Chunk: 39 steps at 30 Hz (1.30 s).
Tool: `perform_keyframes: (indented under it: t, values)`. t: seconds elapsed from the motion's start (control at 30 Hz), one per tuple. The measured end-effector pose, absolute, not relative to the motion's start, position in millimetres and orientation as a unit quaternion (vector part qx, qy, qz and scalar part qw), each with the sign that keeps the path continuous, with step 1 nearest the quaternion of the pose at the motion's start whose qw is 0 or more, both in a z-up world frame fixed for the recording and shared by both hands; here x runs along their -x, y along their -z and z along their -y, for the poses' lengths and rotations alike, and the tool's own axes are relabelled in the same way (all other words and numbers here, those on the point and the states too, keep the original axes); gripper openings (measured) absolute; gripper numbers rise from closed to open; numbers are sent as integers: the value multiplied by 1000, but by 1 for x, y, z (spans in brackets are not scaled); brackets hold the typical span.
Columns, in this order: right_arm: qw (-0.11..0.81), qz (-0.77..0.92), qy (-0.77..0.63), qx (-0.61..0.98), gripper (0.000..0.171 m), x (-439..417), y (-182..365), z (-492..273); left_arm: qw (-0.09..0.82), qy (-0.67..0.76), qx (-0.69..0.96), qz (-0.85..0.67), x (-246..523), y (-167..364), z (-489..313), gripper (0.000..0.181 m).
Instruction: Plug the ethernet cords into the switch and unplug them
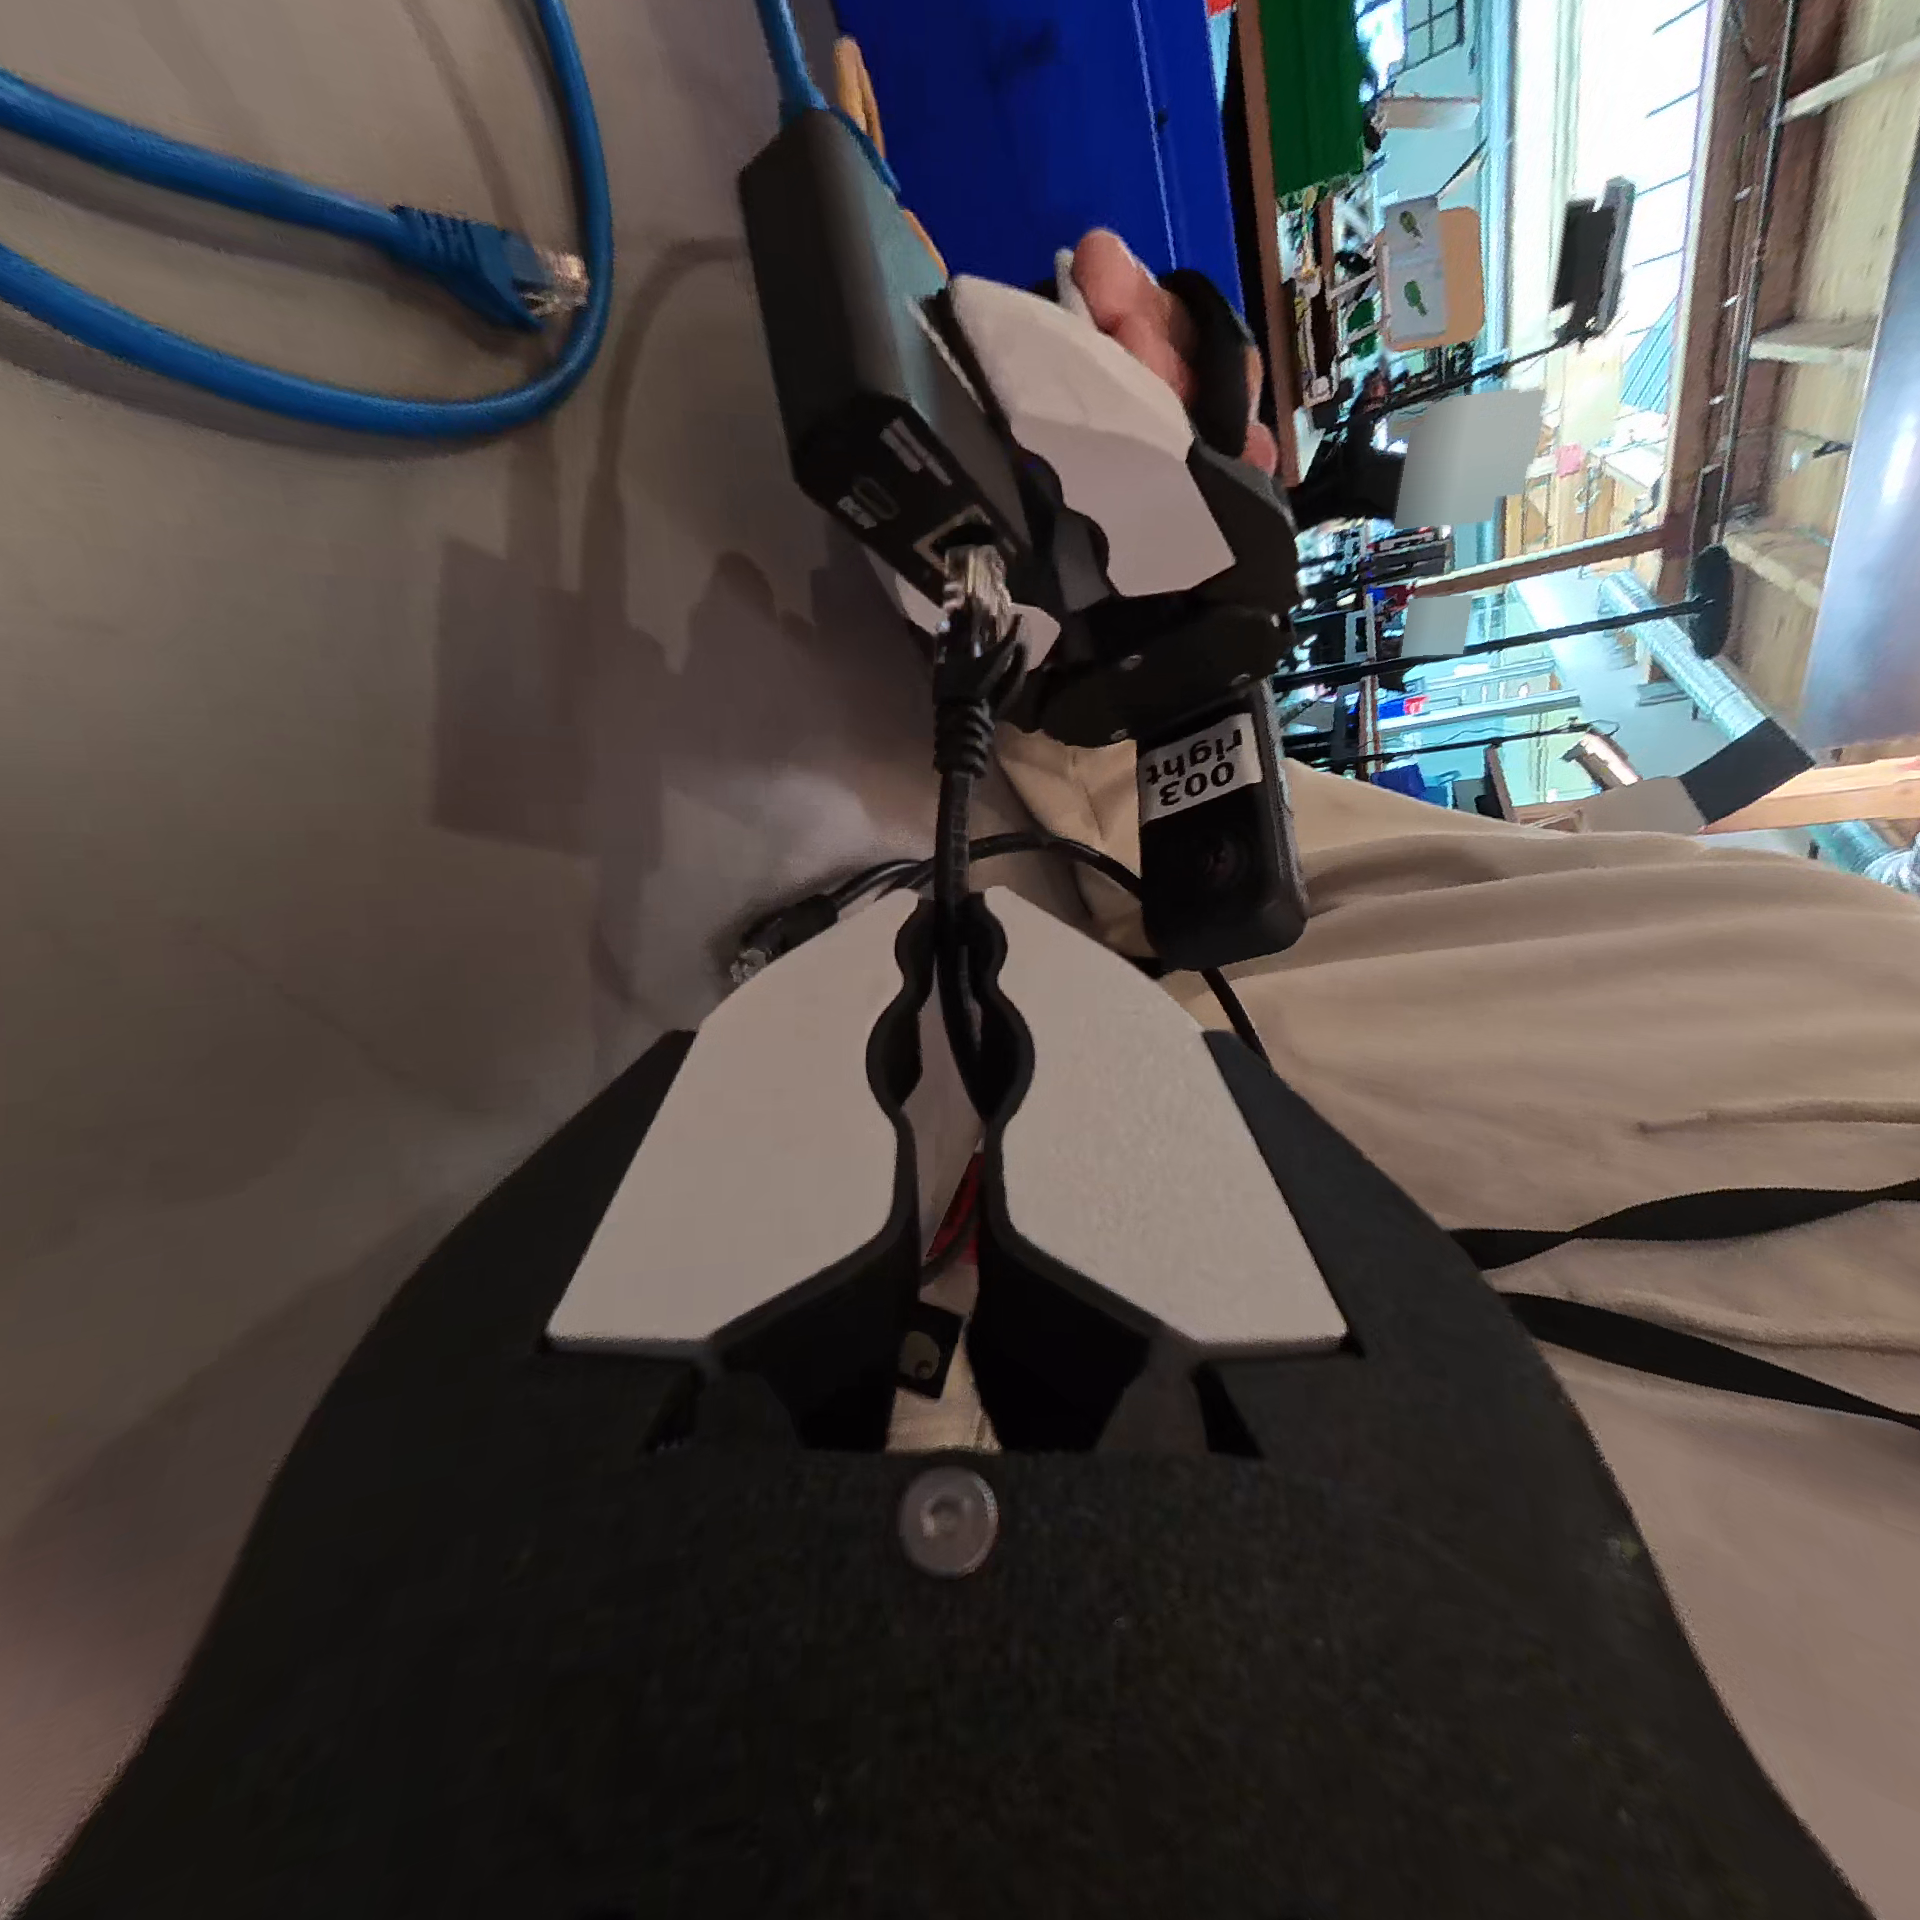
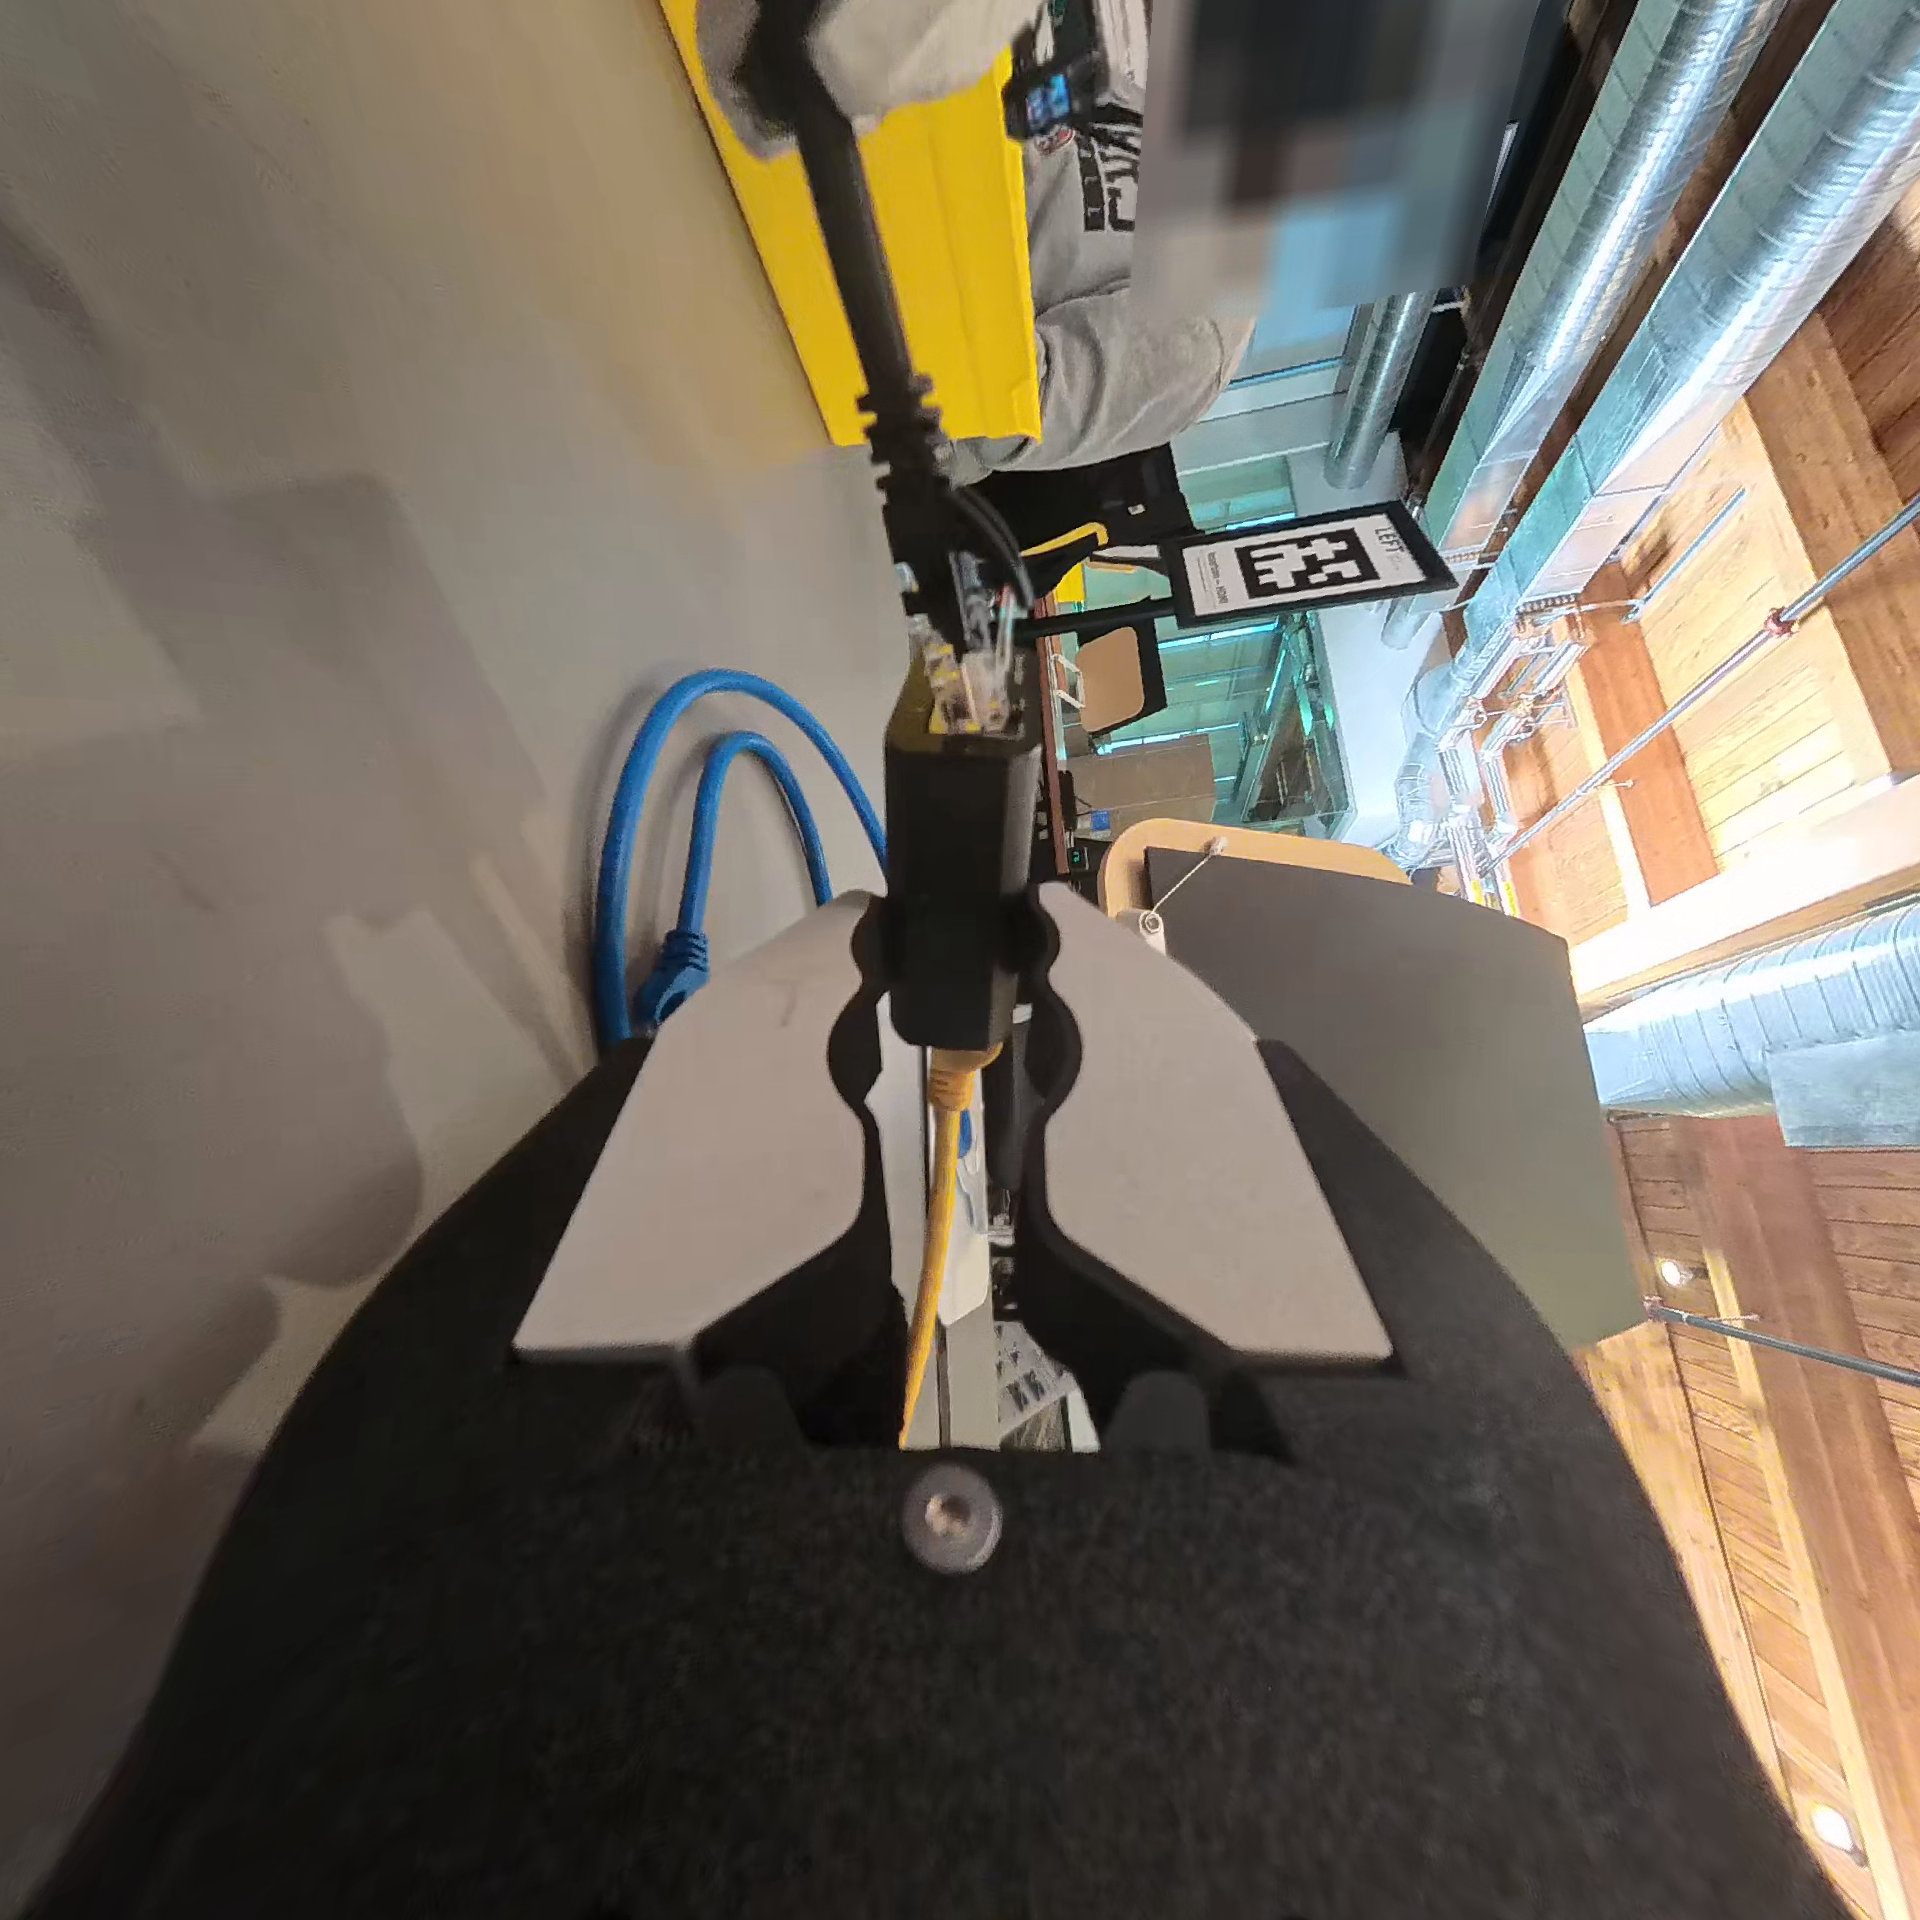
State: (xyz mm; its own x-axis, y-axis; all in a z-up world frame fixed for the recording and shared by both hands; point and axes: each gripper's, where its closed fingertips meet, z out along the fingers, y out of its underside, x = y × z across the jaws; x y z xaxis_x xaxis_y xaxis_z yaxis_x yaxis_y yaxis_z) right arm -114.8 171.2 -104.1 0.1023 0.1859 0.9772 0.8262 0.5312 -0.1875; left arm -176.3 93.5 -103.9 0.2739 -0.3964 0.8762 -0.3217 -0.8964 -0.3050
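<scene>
Much of the black cord point(image 1: 961, 790) is out of sight: in the left wrist view it runs back between the left tongs point(image 1: 958, 920) and vanishes behind them, and in the right wrist view its far end is lost in blur near a yellow bin point(image 2: 935, 208). The left tongs are nearly closed, pinching that black cord just behind its ribbed boot. Its clear plug point(image 1: 975, 584) sits at the mouth of a port on the switch point(image 1: 862, 343), and whether it is fully seated or only partway in is hard to make out. The switch is a slim black box, held off the bench point(image 1: 312, 727) by the right tongs point(image 2: 956, 935), which are narrowed onto its body. Its long axis runs straight away from the right tongs, the ported end facing the left tongs, so cord and switch lie nearly in one line. A yellow cord point(image 2: 940, 1195) leaves the switch's near end and drops between the right tongs' fingers, its lower run cut off. A blue cord point(image 1: 364, 312) loops on the bench with its plug lying free, well apart from the switch; its remaining length runs out of frame.
</scene>
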Motion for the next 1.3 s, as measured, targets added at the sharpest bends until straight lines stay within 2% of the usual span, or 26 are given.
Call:
perform_keyframes:
  t: [0.37, 0.67, 0.97, 1.1, 1.3]
  values:
    - [607, 631, 279, 394, 23, 114, 109, -170, 9, 577, 794, -194, 177, 106, -98, 5]
    - [605, 619, 272, 421, 23, 109, 109, -173, 64, 535, 810, -231, 167, 106, -105, 4]
    - [606, 647, 257, 385, 23, 114, 119, -166, 28, 543, 808, -227, 164, 121, -96, 4]
    - [613, 651, 246, 374, 23, 121, 119, -159, 65, 505, 831, -223, 179, 124, -113, 5]
    - [623, 622, 223, 418, 23, 117, 117, -169, 189, 436, 824, -309, 177, 116, -126, 5]
